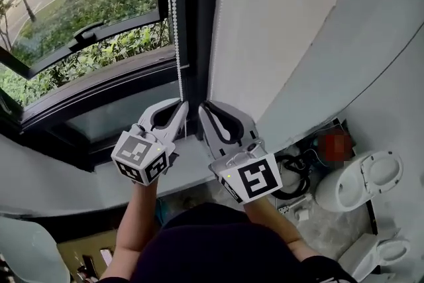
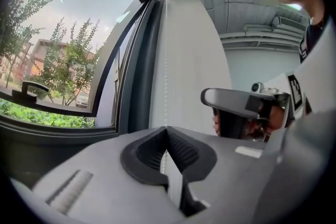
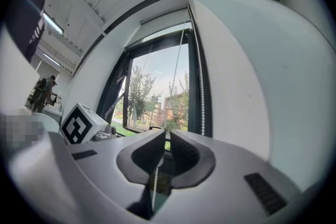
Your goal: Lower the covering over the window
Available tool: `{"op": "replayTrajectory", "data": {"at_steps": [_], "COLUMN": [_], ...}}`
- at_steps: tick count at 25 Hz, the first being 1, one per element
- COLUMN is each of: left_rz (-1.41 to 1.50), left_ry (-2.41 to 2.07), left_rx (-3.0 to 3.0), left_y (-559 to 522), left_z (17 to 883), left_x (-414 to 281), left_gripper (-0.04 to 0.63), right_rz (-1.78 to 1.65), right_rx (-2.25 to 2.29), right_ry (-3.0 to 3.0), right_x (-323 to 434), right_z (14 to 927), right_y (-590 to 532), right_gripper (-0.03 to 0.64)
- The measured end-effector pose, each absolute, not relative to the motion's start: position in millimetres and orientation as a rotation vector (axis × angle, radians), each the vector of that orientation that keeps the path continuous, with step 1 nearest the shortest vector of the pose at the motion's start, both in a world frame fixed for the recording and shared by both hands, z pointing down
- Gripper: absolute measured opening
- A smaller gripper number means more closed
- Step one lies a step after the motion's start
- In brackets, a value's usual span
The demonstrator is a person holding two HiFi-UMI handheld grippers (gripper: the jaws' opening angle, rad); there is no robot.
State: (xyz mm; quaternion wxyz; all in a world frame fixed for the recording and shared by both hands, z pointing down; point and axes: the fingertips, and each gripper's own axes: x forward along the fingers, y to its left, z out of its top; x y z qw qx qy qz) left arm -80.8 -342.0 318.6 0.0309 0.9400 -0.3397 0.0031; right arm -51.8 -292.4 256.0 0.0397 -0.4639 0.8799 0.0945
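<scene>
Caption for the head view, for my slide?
Left gripper and right gripper shut on the bead chain beside the window frame.

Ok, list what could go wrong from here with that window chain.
1. The left gripper and right gripper are both shut on the bead chain. If they hold opposite strands of one loop, pulling both together could jam it.
2. The thin beads could slip through the pads, so nothing lowers.
</scene>
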Motion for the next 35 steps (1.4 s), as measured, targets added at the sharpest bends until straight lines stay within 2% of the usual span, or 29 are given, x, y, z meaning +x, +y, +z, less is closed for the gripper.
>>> {"op": "replayTrajectory", "data": {"at_steps": [6, 24, 35], "left_rz": [-0.047, 0.103, 0.206], "left_ry": [-1.009, -1.030, -1.027], "left_rx": [2.836, 2.639, 2.583], "left_y": [-311.5, -242.1, -227.9], "left_z": [328.4, 431.5, 479.6], "left_x": [-81.0, -58.1, -50.1], "left_gripper": [0.011, 0.011, 0.011], "right_rz": [0.218, 0.125, 0.062], "right_rx": [-1.251, -0.966, -0.948], "right_ry": [2.788, 2.980, 2.997], "right_x": [-58.6, -62.1, -57.6], "right_z": [257.5, 296.3, 313.3], "right_y": [-282.1, -236.7, -234.6], "right_gripper": [0.014, 0.014, 0.014]}}
